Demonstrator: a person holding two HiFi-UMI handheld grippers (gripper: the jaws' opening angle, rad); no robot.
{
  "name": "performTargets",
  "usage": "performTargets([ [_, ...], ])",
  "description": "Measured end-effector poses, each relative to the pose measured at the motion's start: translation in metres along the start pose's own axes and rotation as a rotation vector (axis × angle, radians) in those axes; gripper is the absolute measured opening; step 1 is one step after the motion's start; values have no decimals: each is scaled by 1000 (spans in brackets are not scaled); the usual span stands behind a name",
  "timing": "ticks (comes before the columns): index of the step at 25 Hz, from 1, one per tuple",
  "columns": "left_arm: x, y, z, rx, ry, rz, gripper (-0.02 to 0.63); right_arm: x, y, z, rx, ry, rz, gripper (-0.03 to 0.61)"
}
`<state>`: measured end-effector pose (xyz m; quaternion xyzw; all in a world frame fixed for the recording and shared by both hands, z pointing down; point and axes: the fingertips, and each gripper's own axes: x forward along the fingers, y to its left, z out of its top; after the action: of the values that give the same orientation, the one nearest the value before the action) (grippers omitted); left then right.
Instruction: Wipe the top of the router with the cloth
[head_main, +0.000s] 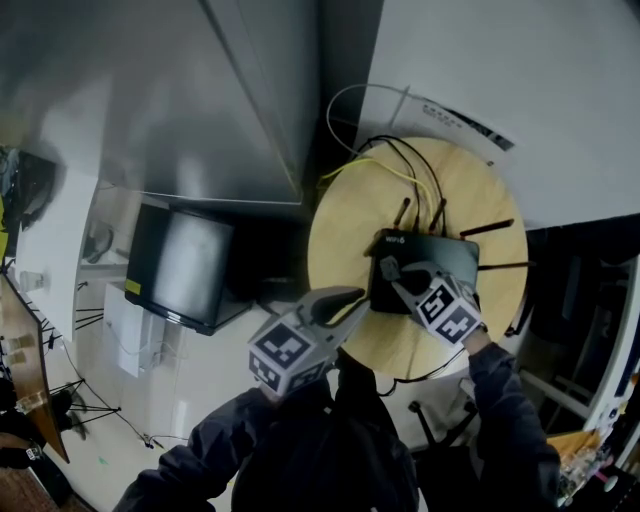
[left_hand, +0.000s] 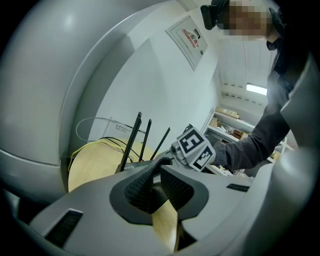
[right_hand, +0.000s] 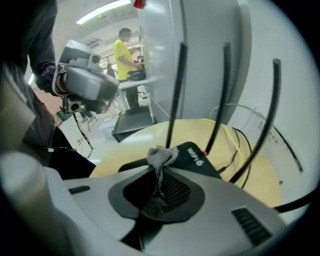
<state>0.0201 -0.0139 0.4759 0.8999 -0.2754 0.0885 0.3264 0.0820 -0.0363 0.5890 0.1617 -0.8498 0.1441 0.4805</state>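
A black router (head_main: 435, 262) with several upright antennas lies on a round wooden table (head_main: 345, 225). My right gripper (head_main: 392, 270) hovers over the router's near left part, shut on a small grey cloth (right_hand: 161, 156). The cloth bunches out past the fingertips, just above the router's top (right_hand: 192, 156). My left gripper (head_main: 350, 297) is off the router's left side, over the table's near edge, jaws closed together with nothing between them. In the left gripper view the antennas (left_hand: 131, 142) rise ahead of the jaws, and the right gripper's marker cube (left_hand: 196, 147) is to their right.
Yellow and black cables (head_main: 412, 172) loop across the table's far side and over its rim. A dark monitor-like box (head_main: 185, 265) stands on the floor to the left. A grey cabinet (head_main: 200, 90) rises behind. A person in a yellow shirt (right_hand: 125, 50) is far off.
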Motion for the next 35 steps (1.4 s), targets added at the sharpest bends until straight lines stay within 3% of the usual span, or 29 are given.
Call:
performTargets([
  [6, -1, -1, 0, -3, -1, 2, 31, -3, -68, -3, 38, 12, -100, 64],
  [11, -1, 0, 0, -2, 2, 5, 31, 2, -85, -5, 18, 34, -123, 64],
  [16, -2, 1, -1, -4, 3, 9, 31, 4, -59, -12, -24, 60, -68, 65],
  [28, 0, -3, -6, 1, 18, -2, 31, -11, 58, -58, -79, 86, 110, 66],
  [32, 2, -6, -9, 0, 23, -9, 31, -15, 60, -59, -80, 65, 120, 66],
  [35, 3, -8, -8, 4, 25, -13, 31, -26, 26, -48, -20, 1, 56, 64],
])
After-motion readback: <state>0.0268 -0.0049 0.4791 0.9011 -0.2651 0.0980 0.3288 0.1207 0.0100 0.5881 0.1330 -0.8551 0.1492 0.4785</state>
